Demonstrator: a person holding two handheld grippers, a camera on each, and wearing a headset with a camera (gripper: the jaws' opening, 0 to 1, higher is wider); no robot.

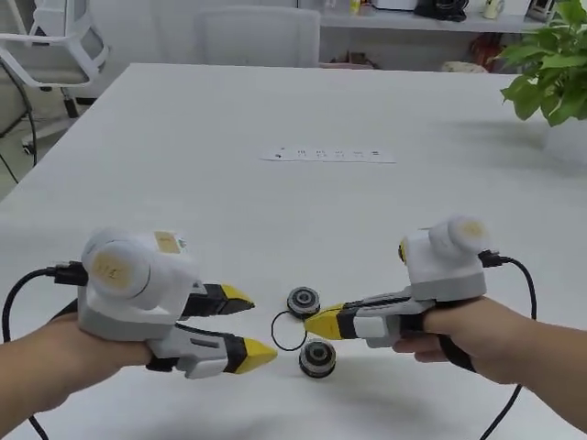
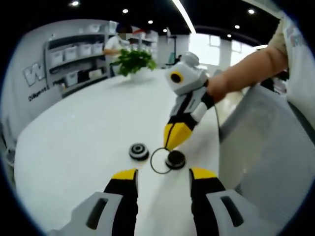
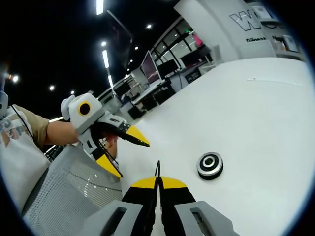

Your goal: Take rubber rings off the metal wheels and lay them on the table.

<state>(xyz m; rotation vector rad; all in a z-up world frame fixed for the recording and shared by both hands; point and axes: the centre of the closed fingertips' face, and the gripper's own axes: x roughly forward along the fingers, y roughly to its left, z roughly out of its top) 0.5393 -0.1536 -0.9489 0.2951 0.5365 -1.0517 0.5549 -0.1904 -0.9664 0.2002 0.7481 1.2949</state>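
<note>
Seeing rubber ring (image 1: 272, 330) as a wire-thin black loop, plain and round, with white desk (image 1: 275, 211) showing through its middle. Catching the same rubber ring (image 3: 158, 169) edge-on in right gripper view as a thin dark line rising from the tips. Finding it pinched at one edge between the closed yellow tips of right hand-held gripper (image 1: 316, 323), reaching out past those tips toward left hand-held gripper (image 1: 249, 325). Not managing to tell resting on the desk from hanging just above it. Placing it between two metal wheels: far metal wheel (image 1: 304, 301) just beyond the loop, near metal wheel (image 1: 317, 357) on the person's side, just under the right tips. Reading both wheels as small dark discs with silver faces, lying flat on the desk, near each other but apart. Noting left hand-held gripper standing wide, gripping nothing, yellow tips aiming at the ring from just beside it, not touching. Spotting the ring in left gripper view just ahead of that wide gap, roughly centred, overlapping the near wheel's edge.
</note>
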